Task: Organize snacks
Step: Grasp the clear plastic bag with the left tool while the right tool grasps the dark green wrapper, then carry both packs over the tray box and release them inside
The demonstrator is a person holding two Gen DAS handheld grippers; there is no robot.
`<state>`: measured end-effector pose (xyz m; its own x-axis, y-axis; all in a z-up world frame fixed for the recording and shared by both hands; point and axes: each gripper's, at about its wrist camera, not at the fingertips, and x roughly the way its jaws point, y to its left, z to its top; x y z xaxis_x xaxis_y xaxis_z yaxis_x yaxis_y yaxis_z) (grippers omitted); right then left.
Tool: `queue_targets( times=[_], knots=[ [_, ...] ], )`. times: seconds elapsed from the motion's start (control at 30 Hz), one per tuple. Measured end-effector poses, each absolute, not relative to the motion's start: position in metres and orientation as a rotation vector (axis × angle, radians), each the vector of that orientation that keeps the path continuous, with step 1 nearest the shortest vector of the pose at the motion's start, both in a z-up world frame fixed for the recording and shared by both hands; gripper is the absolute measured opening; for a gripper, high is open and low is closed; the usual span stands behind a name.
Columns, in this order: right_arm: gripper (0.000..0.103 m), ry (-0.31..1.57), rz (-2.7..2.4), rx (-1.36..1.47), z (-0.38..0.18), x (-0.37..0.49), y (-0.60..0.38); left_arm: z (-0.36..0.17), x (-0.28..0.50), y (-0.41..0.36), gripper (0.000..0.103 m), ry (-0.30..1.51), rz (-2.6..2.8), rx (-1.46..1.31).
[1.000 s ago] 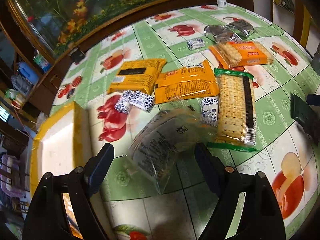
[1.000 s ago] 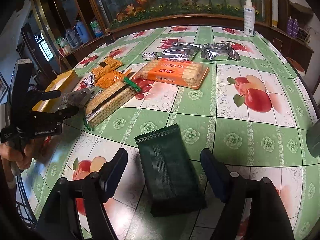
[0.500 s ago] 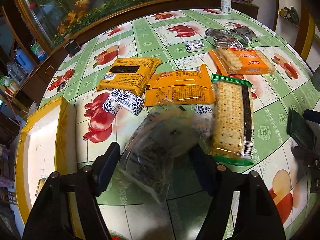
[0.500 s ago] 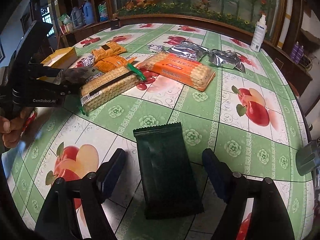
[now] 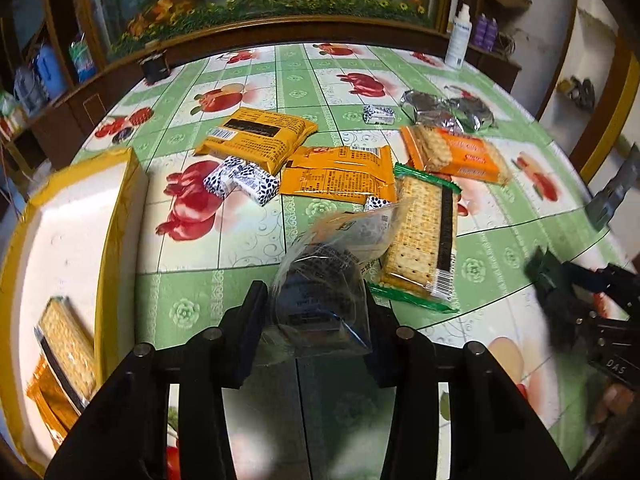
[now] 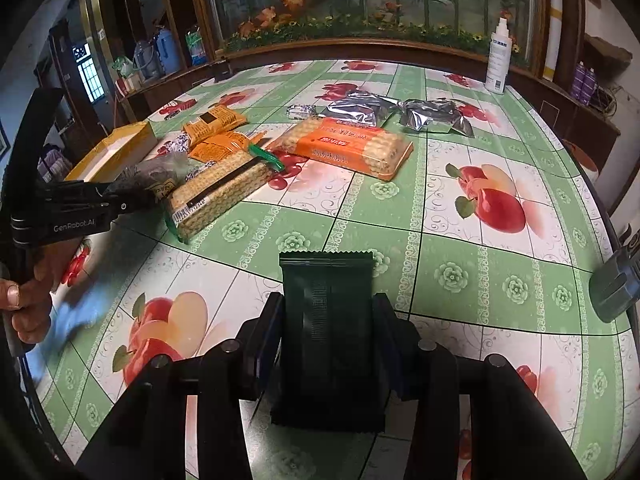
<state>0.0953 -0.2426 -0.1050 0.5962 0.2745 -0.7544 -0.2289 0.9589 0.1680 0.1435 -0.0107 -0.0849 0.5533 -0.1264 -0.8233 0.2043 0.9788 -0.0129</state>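
yellow box (image 5: 120, 208) contents only in left wrist view

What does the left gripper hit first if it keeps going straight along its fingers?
Beyond the clear snack bag its closing fingers are pinching, the left gripper would probably first reach the green-edged cracker pack, or bare tablecloth beside it; depth is hard to judge.
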Motion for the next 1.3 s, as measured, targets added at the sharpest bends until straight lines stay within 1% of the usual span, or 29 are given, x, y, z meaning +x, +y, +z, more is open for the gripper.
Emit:
queue_targets(
  times=[0.23,0.6,0.93,1.3],
  knots=[
    [0.046,0.854,0.346,0.134,-0.091,0.090,-0.243,-0.073,0.121,0.004,0.038,0.934,-0.191,-0.010],
    [0.046,0.805,0.448,0.146,-0.067,0.083,-0.207,-0.045,0.083,0.041,0.038,0.869,-0.144,-0.112],
    [0.045,0.782,0.598,0.155,-0.047,0.086,-0.147,-0.027,0.055,0.102,0.038,0.790,0.035,-0.155],
    [0.045,0.765,0.733,0.120,-0.032,0.095,-0.075,-0.032,0.046,0.151,0.039,0.772,0.163,-0.201]
  ],
)
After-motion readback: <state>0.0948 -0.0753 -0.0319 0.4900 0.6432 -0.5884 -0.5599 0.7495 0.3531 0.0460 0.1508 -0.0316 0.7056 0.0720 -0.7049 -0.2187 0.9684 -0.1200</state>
